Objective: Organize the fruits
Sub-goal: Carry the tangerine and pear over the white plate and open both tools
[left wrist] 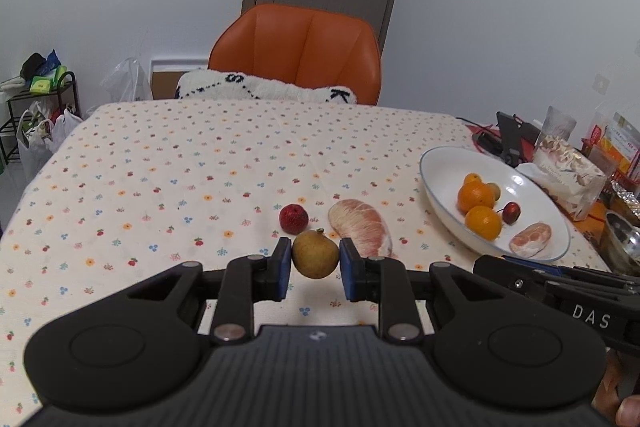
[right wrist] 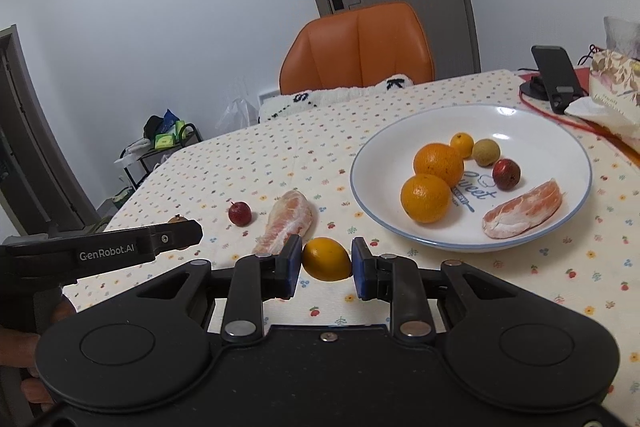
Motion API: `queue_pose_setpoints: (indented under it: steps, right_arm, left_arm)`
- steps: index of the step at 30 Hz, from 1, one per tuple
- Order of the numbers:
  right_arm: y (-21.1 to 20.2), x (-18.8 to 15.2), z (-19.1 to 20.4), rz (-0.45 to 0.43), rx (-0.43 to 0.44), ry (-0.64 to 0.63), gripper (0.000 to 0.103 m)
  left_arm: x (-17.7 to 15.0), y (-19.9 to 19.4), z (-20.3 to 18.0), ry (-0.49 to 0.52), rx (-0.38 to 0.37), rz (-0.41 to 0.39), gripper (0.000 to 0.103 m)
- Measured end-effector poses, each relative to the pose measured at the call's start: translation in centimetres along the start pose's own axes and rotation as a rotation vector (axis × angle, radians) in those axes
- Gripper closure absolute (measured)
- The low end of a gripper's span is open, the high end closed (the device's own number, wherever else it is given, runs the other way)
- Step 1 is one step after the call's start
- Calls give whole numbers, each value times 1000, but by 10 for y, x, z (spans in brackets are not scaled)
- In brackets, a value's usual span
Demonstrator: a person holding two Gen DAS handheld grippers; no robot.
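My left gripper [left wrist: 315, 269] is clenched on a small brown fruit [left wrist: 315, 254], the blue pads pressed to its two sides at its widest part. It looks lifted a little off the tablecloth [left wrist: 160, 163], though I can't be sure of that. My right gripper [right wrist: 326, 267] is clamped the same way across a small orange fruit [right wrist: 327, 259], pads on its flanks.

Both fruits look light and round, so I'd judge weight is no worry — slipping is. The brown one has a dry, matt skin that should give the pads some bite; the orange one is glossier and may roll if I squeeze off-centre. Holding each across the middle, as now, seems right.

Ahead of my left gripper lie a small red fruit [left wrist: 293, 218] and, to its right, a peeled citrus segment [left wrist: 362, 229], both on the cloth. That segment looks soft and damp — I'd take it gently across its thick middle, since a hard pinch would likely tear it.

The white plate [right wrist: 576, 143] sits ahead and to the right of my right gripper, already holding oranges, small fruits and another segment.
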State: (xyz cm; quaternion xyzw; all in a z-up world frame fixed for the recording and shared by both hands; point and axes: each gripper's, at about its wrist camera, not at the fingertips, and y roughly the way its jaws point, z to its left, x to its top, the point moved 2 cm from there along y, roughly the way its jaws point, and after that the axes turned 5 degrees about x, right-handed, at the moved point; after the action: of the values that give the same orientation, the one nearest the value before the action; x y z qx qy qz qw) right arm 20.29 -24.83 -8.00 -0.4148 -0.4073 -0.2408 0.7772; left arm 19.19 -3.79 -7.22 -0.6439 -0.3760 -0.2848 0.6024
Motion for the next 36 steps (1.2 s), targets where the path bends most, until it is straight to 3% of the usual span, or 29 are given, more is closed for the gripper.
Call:
queue_pose_setpoints:
  steps: [18, 36]
  right_arm:
    - [-35, 11, 9, -68, -12, -30, 78]
    - [-48, 23, -9, -99, -41, -19, 78]
  left_arm:
    - [8, -37, -8, 2, -20, -61, 79]
    - [18, -33, -30, 13, -43, -64, 79]
